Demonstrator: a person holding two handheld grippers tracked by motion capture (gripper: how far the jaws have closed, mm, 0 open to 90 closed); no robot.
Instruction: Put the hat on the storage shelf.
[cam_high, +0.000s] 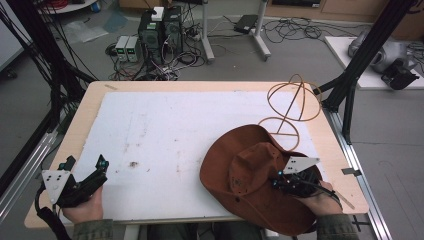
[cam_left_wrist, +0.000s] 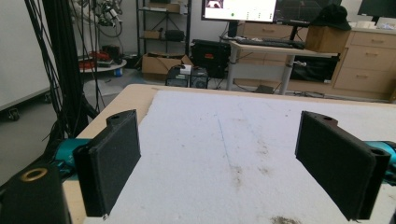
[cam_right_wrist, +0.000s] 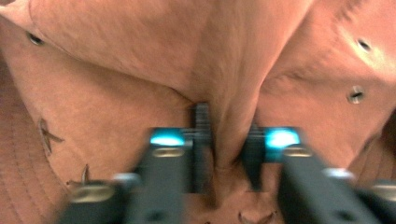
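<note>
The brown hat (cam_high: 250, 175) lies at the worktop's (cam_high: 165, 95) near right corner. The right gripper (cam_right_wrist: 227, 154) has its fingers clamped on a fold of the hat's crown. The left gripper (cam_high: 82, 180), at the near left corner, holds its fingers (cam_left_wrist: 114, 163) wide apart over bare worktop.

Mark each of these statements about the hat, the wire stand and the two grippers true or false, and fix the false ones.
1. The right gripper pinches a fold of the brown hat. True.
2. The left gripper holds the hat's brim. False: its jaws stand wide apart over the white mat, with nothing between them.
3. The hat hangs on the wire stand. False: it lies on the table, in front of the stand.
4. The hat lies at the person's right side of the table. True.
5. The wire stand is bare. True.
</note>
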